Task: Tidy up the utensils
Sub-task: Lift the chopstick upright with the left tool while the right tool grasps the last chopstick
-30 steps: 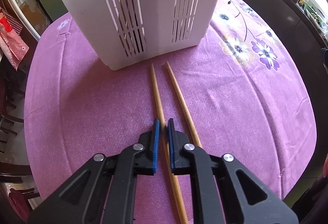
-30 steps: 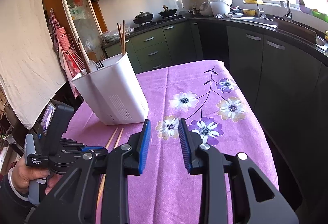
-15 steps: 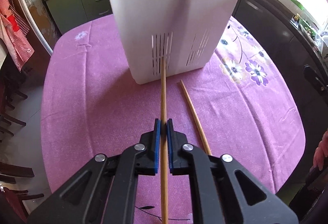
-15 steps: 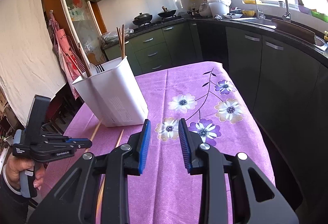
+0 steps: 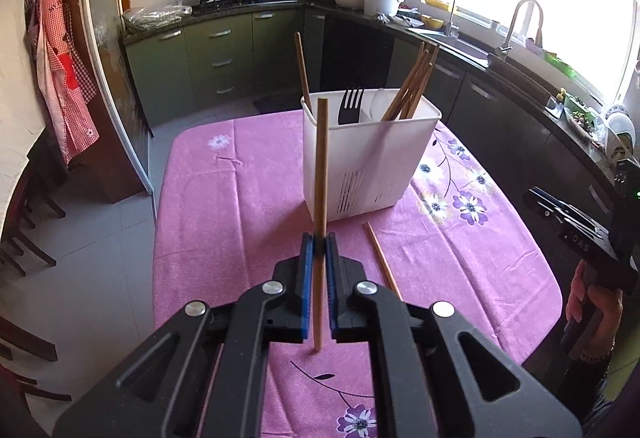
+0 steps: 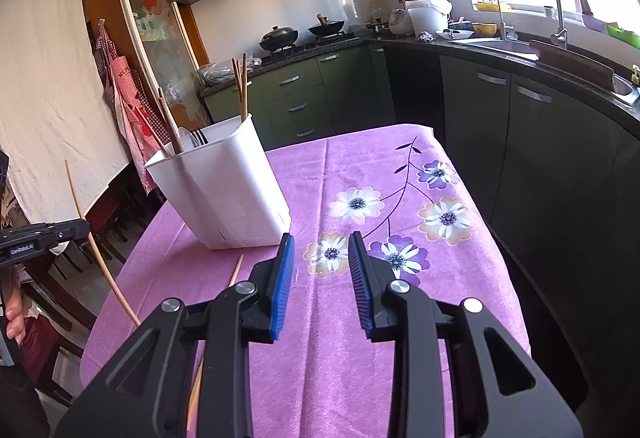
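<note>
Wooden chopstick [image 5: 320, 173] raised upright, second chopstick [image 5: 381, 258] flat on cloth – white caddy [image 5: 372, 157] holding utensils

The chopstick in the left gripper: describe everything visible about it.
The chopstick is a slim, plain stick that looks like light brown wood or bamboo, with a squared blunt top end. It stands nearly upright, clamped partway along its length between the blue pads of the left gripper, lifted clear of the purple floral tablecloth. Its lower end hangs free below the pads. It is in front of the white utensil holder, not yet in it.
</note>
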Demonstrator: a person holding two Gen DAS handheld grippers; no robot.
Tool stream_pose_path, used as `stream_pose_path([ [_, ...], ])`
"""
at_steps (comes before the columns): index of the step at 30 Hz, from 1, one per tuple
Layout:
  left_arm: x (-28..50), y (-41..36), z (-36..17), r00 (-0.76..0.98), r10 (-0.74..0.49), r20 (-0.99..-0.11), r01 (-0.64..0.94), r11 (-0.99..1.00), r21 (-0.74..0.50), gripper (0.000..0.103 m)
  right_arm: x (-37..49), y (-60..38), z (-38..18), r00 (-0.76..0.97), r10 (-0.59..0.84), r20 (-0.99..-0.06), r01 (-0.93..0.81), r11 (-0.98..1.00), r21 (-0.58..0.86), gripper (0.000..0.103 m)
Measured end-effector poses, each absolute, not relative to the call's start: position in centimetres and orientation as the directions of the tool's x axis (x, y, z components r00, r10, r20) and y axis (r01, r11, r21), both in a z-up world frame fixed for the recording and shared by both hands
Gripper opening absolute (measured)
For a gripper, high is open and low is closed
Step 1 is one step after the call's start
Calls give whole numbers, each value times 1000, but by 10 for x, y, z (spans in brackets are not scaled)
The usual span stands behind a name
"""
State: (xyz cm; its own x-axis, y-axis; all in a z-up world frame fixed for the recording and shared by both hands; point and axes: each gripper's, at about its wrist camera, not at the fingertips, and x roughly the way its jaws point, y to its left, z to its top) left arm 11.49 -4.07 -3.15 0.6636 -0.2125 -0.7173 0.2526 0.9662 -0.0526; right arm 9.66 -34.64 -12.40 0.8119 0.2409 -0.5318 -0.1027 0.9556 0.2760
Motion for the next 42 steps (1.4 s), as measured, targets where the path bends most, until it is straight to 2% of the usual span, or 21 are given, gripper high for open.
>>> stream_pose_path([
  [9,96,-34,-32,674,-211,-708,265,964,-34,6,104,-327,-127,772,269,-576,-144,956,255,29],
  [21,97,-32,-34,675,-228,-702,283,958,-39,6,161,-245,-181,516,371,-772,-273,926,262,31],
  [28,97,-32,-35,673,-231,-703,291,956,-35,6,190,-191,-213,433,309,-847,-291,937,193,31],
  [33,97,-34,-34,672,-236,-702,304,952,-28,6,198,-175,-214,439,232,-868,-282,953,112,32],
  [34,97,-34,-34,672,-237,-701,305,952,-29,6,199,-172,-214,441,213,-872,-282,955,91,31],
  [38,96,-34,-35,673,-239,-700,310,950,-26,6,204,-176,-213,438,182,-880,-266,962,67,10],
  [42,97,-33,-35,675,-233,-700,303,953,-26,7,206,-185,-213,432,221,-874,-272,956,108,7],
])
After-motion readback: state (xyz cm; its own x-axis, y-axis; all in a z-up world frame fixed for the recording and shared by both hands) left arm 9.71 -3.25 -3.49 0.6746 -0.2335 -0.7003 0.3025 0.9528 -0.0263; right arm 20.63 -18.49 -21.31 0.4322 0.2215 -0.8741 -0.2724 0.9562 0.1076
